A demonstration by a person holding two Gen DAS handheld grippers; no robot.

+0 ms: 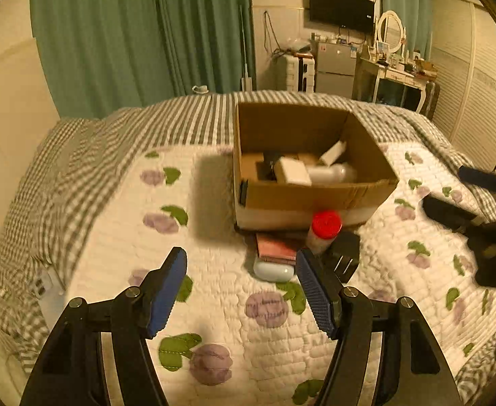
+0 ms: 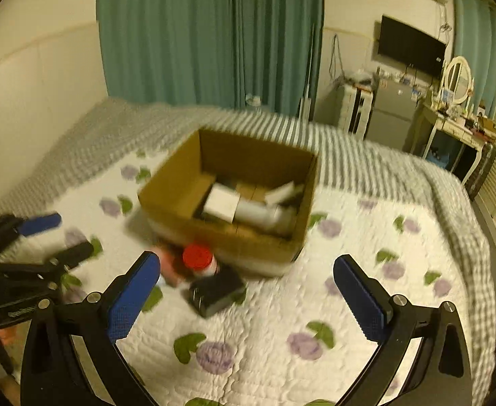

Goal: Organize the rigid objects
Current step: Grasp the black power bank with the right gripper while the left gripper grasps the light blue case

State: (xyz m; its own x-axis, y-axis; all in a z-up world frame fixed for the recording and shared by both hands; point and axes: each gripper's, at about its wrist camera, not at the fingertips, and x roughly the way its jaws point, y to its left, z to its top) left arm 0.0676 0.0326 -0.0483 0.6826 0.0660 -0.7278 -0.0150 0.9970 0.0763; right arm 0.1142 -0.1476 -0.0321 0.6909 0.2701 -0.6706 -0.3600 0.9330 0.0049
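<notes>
Left hand-held gripper (image 1: 241,264): released, jaws spread, nothing between the blue pads (image 1: 166,291). It hangs over the quilt (image 1: 214,304), short of a small cluster of things. Right pad tip sits just beside the cluster in the left wrist view; contact cannot be told.

Right hand-held gripper (image 2: 246,267): released too, jaws wide apart and empty, above the quilt. Its view is motion-blurred. The left unit shows at the left edge of this view, and the right unit at the right edge of the left wrist view.

Cluster, on the quilt against the box's near wall:
- bottle (image 1: 324,233) with red cap, upright, leaning close to the box front
- charger (image 1: 344,257), black, prongs facing the camera, just right of the bottle
- pink book (image 1: 276,247), flat, left of the bottle
- case (image 1: 273,270), pale blue and rounded, at the book's near edge, touching it

Box (image 1: 315,199): open cardboard, on the quilt, beyond the cluster. Inside lie a white carton (image 1: 293,171), a clear bottle on its side (image 1: 332,172), and other white and dark items too jumbled to name.

Quilt: white with purple flowers and green leaves, spread over a grey checked bedcover (image 1: 61,176).

Beyond the bed: green curtain (image 1: 129,34), wall TV (image 1: 341,8), dresser with oval mirror (image 1: 390,30).
</notes>
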